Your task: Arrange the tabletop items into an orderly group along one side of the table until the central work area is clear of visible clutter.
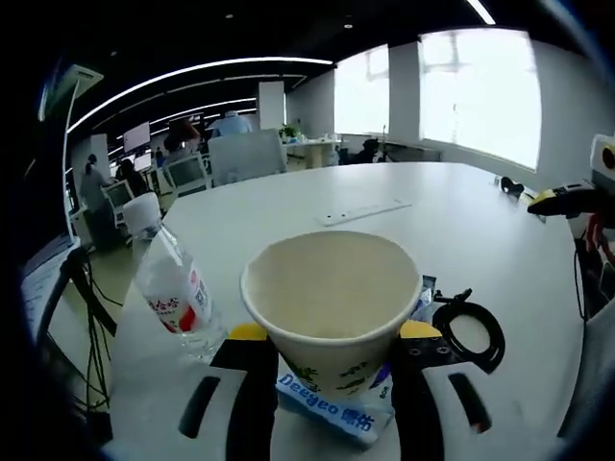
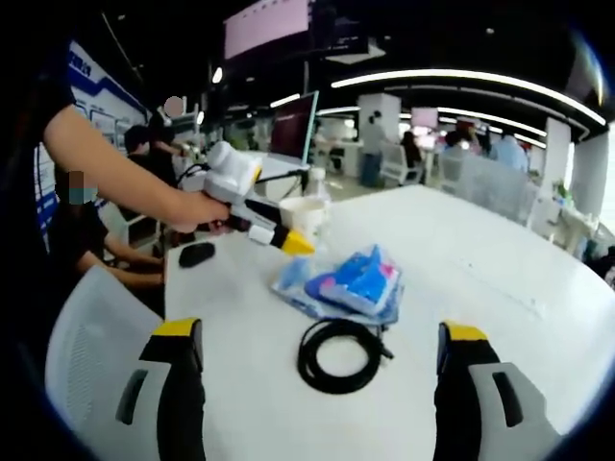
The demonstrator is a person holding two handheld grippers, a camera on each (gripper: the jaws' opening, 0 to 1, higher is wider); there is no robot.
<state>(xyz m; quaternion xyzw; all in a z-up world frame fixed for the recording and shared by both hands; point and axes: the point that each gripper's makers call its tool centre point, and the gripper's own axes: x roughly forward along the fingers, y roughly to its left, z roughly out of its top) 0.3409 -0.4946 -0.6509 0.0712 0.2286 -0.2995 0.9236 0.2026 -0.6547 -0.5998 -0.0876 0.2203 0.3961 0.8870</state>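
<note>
Paper cup (image 1: 332, 303) held between left fingers (image 1: 252, 331) | right fingers (image 2: 178, 331) wide, black cable (image 2: 338, 353) between

Paper cup (image 1: 332, 298) above packet (image 1: 336, 408), between bottle (image 1: 173, 283) and cable coil (image 1: 471, 331), on table (image 1: 404, 192).

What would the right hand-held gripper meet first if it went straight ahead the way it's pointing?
Probably the coiled black cable, lying on the white table between the open jaws of the right hand-held gripper. Beyond it sit the blue packets, though depth is uncertain.
</note>
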